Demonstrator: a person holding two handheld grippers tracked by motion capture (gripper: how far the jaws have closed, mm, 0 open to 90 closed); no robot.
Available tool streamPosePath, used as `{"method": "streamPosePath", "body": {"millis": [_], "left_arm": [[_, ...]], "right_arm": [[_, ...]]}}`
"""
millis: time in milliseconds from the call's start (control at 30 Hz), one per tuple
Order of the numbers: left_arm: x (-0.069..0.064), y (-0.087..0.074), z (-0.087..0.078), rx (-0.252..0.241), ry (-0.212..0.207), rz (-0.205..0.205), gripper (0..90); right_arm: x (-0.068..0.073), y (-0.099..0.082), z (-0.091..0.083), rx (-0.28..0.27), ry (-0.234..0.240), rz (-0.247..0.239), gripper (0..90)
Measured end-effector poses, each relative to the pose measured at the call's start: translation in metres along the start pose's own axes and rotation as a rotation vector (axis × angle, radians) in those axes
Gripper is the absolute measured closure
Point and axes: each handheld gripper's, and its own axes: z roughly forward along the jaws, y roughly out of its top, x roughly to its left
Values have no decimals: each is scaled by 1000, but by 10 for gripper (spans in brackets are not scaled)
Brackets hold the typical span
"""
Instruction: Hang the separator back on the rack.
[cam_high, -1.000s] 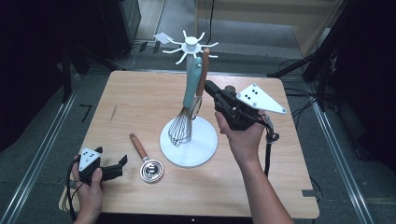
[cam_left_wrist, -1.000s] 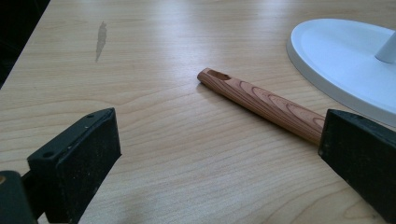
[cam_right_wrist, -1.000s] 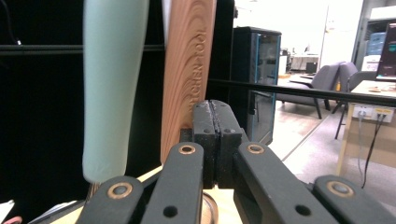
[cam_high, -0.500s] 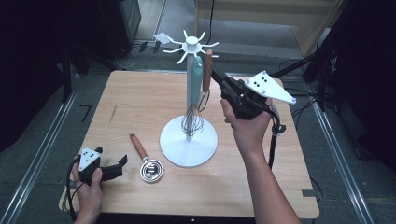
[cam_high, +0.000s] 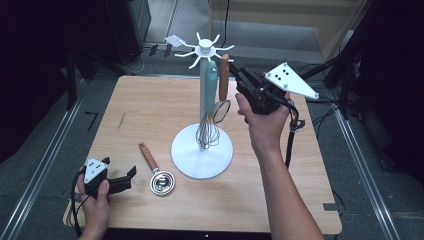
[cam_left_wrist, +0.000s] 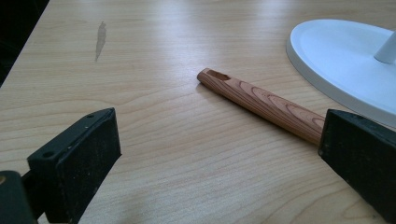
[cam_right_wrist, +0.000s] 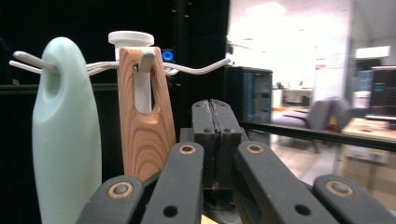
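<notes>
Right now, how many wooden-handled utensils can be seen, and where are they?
2. One wooden-handled strainer hangs on the white stand beside the teal-handled whisk. The other wooden-handled utensil lies flat on the table, left of the stand's base.

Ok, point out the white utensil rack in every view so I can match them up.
High view: white utensil rack stands mid-table, round base below, hooks on top.
Left gripper view: its base at the upper right edge.
Right gripper view: its cap and hooks at upper left.
Landmarks: the mint whisk handle; the wooden handle lying on the table.
</notes>
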Motion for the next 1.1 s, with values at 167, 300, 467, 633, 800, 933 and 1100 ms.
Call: {"method": "streamPosePath", "body": {"millis": [167, 300, 467, 633, 800, 933, 1100], "left_arm": [[1, 0, 0, 0, -3, -1, 0], [0, 0, 0, 0, -3, 0, 0], [0, 0, 0, 3, -2, 1, 0], [-1, 0, 0, 1, 3, 11, 0], [-4, 0, 0, 3, 11, 32, 40], [-4, 0, 0, 1, 6, 27, 40], [-4, -1, -1, 2, -2, 28, 76]], "right_arm": [[1, -4, 2, 18, 47, -27, 900], [2, -5, -3, 14, 88, -39, 900], [9, -4, -9, 15, 100, -48, 900], [14, -6, -13, 12, 86, -39, 900], [19, -7, -16, 23, 69, -43, 900], [21, -9, -16, 25, 74, -46, 900], [27, -11, -17, 25, 85, -57, 900]]}}
